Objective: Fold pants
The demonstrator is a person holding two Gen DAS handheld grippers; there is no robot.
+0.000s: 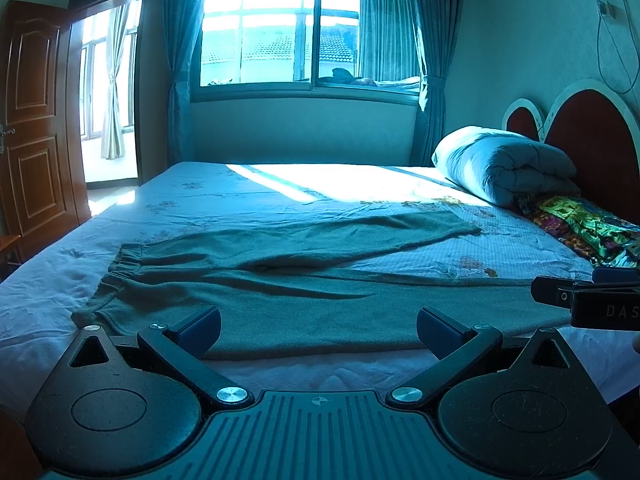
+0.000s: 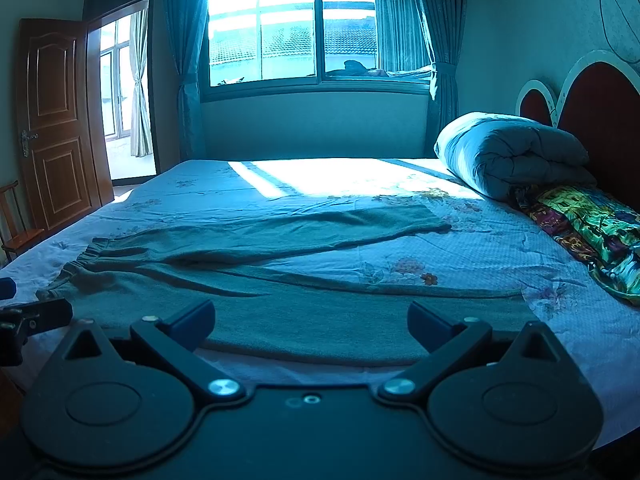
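Grey-green pants [image 1: 288,280] lie flat on the bed, waistband at the left, two legs spread toward the right; they also show in the right wrist view [image 2: 280,280]. My left gripper [image 1: 318,330] is open and empty, just short of the near leg's front edge. My right gripper [image 2: 310,326] is open and empty, at the same edge further right. The right gripper's side shows at the right edge of the left wrist view [image 1: 592,300]. The left gripper's side shows at the left edge of the right wrist view [image 2: 32,316].
The bed [image 1: 240,196] has a pale floral sheet. A rolled duvet [image 1: 504,164] and a colourful cloth [image 1: 580,224] lie by the headboard [image 1: 592,136] at the right. A window [image 1: 304,32] is behind, an open wooden door [image 1: 36,120] at the left.
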